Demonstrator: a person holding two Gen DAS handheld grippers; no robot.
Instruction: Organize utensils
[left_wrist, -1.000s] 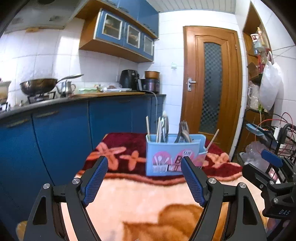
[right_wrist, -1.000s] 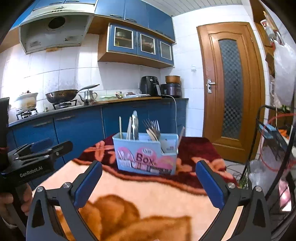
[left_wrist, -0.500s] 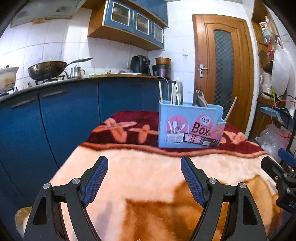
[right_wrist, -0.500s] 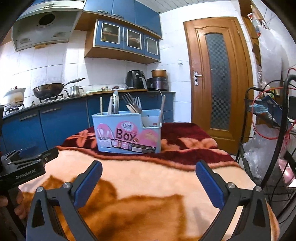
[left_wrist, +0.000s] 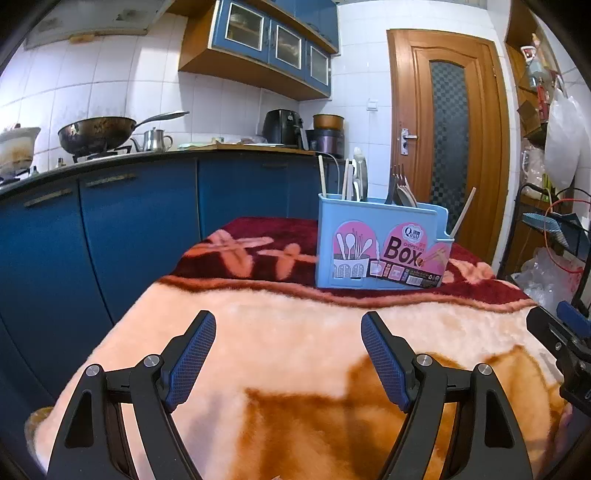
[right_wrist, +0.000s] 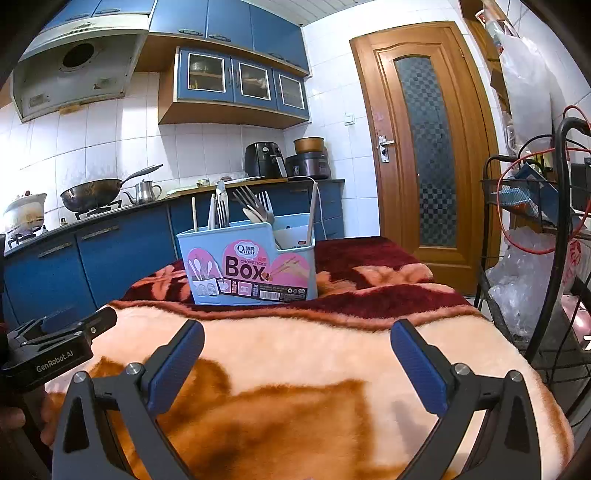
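- The light blue utensil box (left_wrist: 382, 245) (right_wrist: 251, 260) stands upright on the dark red far part of the blanket (left_wrist: 295, 332) (right_wrist: 314, 350), near its far edge.
- Chopsticks (left_wrist: 322, 175) (right_wrist: 193, 214), forks (right_wrist: 255, 203) (left_wrist: 398, 182) and spoons stand in its compartments, and a single chopstick (left_wrist: 461, 214) (right_wrist: 311, 212) leans out of the lower end section.
- The left gripper (left_wrist: 288, 354) is spread wide and holds nothing; it hovers over the pale near half of the blanket, well short of the box, which lies ahead and slightly to its right.
- The right gripper (right_wrist: 295, 363) is likewise released and empty, with the box ahead and a little to its left.
- Behind stand blue cabinets (left_wrist: 110, 221), a wok (left_wrist: 96, 133) (right_wrist: 92, 194) and a wooden door (left_wrist: 450, 140) (right_wrist: 424, 147).
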